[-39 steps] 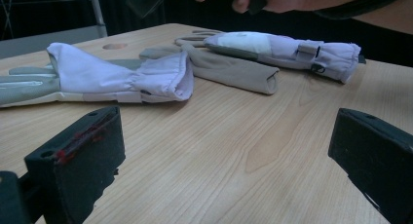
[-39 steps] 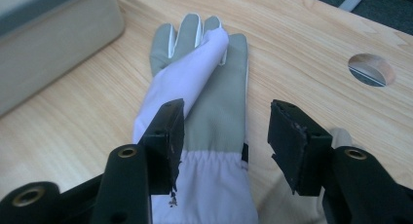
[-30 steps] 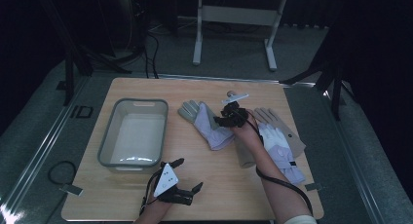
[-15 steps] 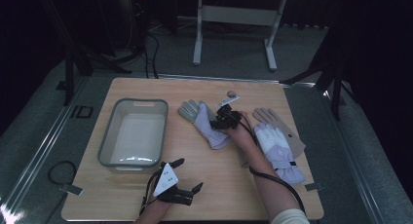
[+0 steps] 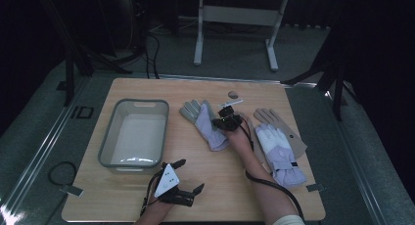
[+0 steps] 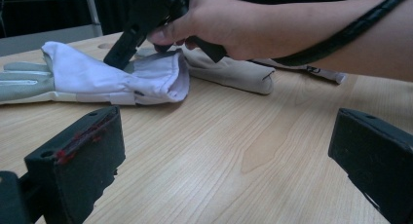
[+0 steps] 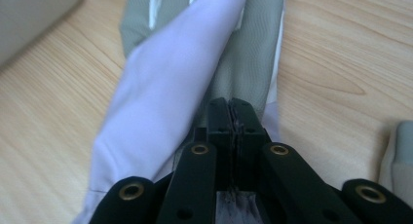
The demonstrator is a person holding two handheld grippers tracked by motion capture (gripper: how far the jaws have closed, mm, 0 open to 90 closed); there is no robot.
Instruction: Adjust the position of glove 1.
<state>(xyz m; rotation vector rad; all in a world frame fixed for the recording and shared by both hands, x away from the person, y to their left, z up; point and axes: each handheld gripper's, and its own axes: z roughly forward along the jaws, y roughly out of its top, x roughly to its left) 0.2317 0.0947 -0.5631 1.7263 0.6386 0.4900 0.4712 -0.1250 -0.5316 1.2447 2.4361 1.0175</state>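
A grey and lavender glove (image 5: 205,124) lies flat mid-table, fingers pointing away from me. My right gripper (image 5: 226,121) presses down on its right edge. Its jaws have just been closing and now stand shut on a fold of the glove's fabric (image 7: 160,102), seen close in the right gripper view, where the right gripper (image 7: 229,104) pinches the cloth. The left gripper view shows the same glove (image 6: 122,78) with the right gripper (image 6: 117,61) on it. A second, matching glove (image 5: 279,142) lies to the right. My left gripper (image 5: 190,176) rests open near the front edge, and the left gripper (image 6: 224,160) holds nothing.
A grey plastic bin (image 5: 108,142) stands at the left of the wooden table (image 5: 230,191). A small grey object (image 5: 233,94) lies near the far edge. A cable trails along the right forearm. A metal stand rises beyond the table.
The right hand has sunk onto the glove's edge and its jaws have closed on the fabric. The left gripper has stayed put.
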